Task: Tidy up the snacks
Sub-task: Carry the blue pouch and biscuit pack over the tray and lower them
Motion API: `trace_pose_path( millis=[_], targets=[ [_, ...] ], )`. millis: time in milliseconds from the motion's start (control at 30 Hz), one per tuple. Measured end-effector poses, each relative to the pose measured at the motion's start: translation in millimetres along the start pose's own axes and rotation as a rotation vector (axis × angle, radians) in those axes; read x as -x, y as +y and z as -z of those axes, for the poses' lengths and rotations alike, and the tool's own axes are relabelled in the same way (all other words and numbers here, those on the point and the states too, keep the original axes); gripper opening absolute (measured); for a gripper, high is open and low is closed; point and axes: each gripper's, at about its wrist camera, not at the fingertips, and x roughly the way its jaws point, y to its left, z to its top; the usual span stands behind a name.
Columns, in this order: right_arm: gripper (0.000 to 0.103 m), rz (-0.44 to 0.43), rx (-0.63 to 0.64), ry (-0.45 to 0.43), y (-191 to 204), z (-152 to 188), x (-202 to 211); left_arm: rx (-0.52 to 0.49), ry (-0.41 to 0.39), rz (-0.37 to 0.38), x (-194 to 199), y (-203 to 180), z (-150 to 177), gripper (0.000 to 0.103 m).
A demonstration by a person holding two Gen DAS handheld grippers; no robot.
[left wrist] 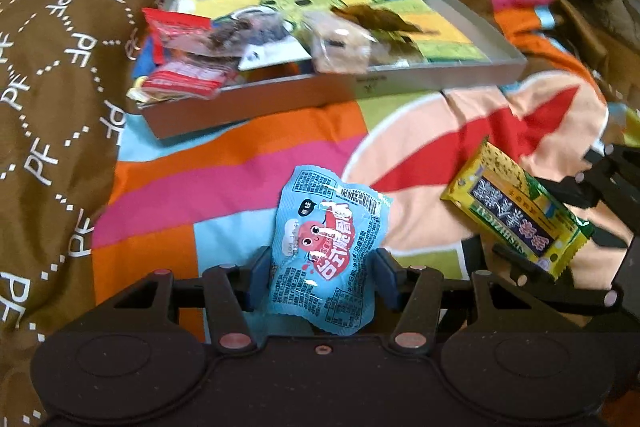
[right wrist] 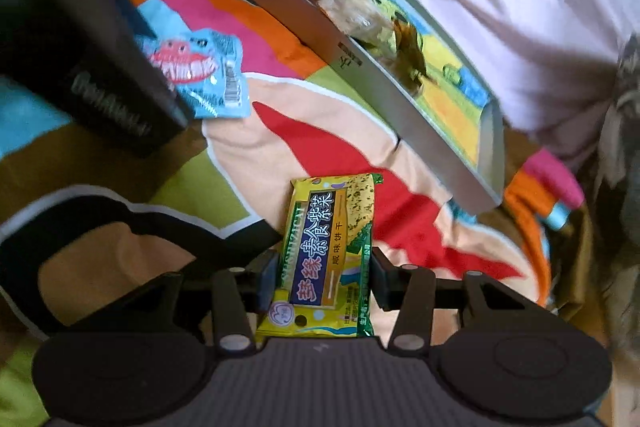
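Our left gripper (left wrist: 320,277) pinches a blue snack packet (left wrist: 326,251) between its blue pads, the packet standing up ahead of the fingers. Our right gripper (right wrist: 324,277) clamps a yellow cracker packet (right wrist: 330,251) the same way. Beyond both tools, a shallow grey tray (left wrist: 440,73) lies on the colourful blanket (left wrist: 240,163), holding red packets (left wrist: 180,31) and a clear-wrapped pastry (left wrist: 340,43) at its left end.

My left gripper (left wrist: 322,277) and right gripper (right wrist: 325,281) are matt black plastic. The blue snack packet (left wrist: 328,251) and yellow cracker packet (right wrist: 330,255) are glossy, crinkled film. The box (left wrist: 440,73) looks like smooth matt card; the printed blanket (left wrist: 248,163) is soft cloth.
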Motion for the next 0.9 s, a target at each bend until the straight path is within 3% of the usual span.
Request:
trace_pose_path(
  millis=[233,467,900],
  targets=[
    [0.049,0.112,0.075,-0.042,3,-1,-2,0.043,-0.072,0.009,10,1,-5,0.056],
    [0.049,0.161,0.114,-0.06,6,-1,-1,0.041,-0.097,0.022,15,-3,-5,0.056],
    [0.049,0.278,0.022,-0.162,-18,-9,14,0.061,-0.187,0.022,36,-8,-18,0.056]
  ],
)
